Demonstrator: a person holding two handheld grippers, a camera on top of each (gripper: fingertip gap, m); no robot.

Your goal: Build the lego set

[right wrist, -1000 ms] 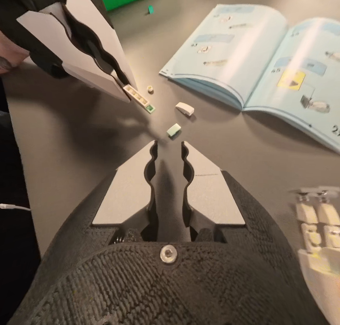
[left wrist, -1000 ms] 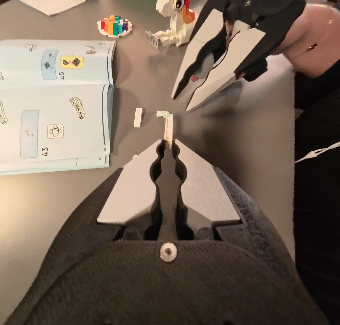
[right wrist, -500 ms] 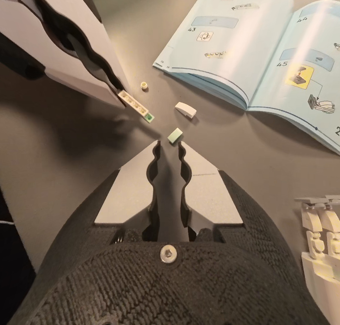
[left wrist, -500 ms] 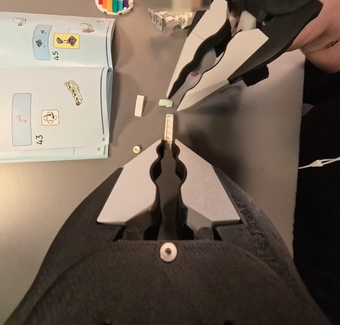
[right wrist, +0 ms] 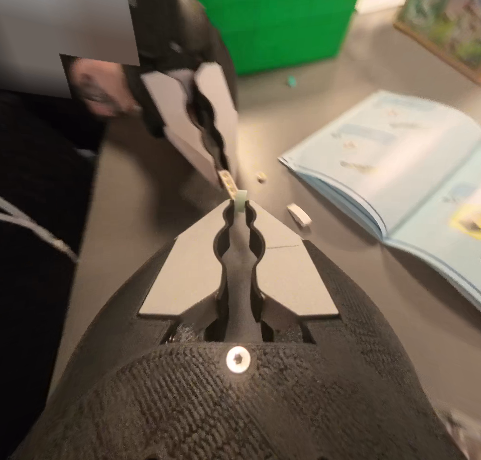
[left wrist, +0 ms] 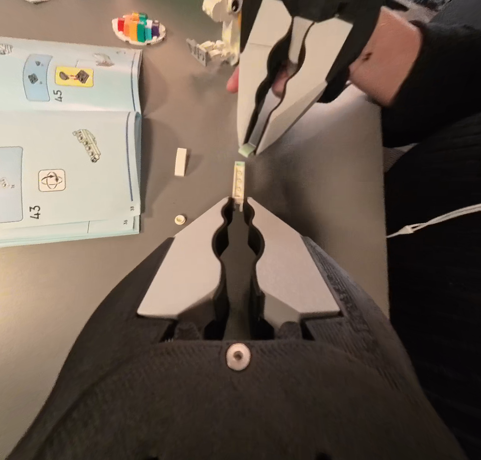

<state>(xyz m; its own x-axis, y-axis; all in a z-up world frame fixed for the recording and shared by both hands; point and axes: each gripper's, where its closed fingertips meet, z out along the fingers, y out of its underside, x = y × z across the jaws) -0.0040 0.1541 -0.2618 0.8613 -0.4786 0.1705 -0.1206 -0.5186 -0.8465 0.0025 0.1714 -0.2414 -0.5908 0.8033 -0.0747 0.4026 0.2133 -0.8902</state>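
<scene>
My left gripper (left wrist: 238, 200) is shut on a narrow white studded plate (left wrist: 239, 179) with a pale green end, held above the grey table; the plate also shows in the right wrist view (right wrist: 227, 180). My right gripper (right wrist: 239, 203) is shut on a small pale green piece (right wrist: 240, 199), lifted off the table. In the left wrist view that gripper (left wrist: 248, 151) hangs just beyond the plate's tip, with the green piece (left wrist: 246, 151) a short gap from it. A white curved slope piece (left wrist: 181, 165) and a small round white stud (left wrist: 180, 219) lie on the table.
An open pale blue instruction booklet (left wrist: 67, 140) lies to the left. A white animal model (left wrist: 223, 15) and a round white plate with coloured bricks (left wrist: 138, 28) stand farther back. A green bin (right wrist: 273, 18) and a picture box (right wrist: 442, 23) show in the right wrist view. A person's dark sleeve (left wrist: 429, 135) is at the right. The small round white stud (left wrist: 180, 219) sits 5 cm or so from the ends of my left fingers. Look for it in the right wrist view (right wrist: 261, 178) too.
My right gripper closed on the pale green piece, which lay on the table, and lifted it toward the tip of the white plate. My left gripper kept hold of the plate.
</scene>
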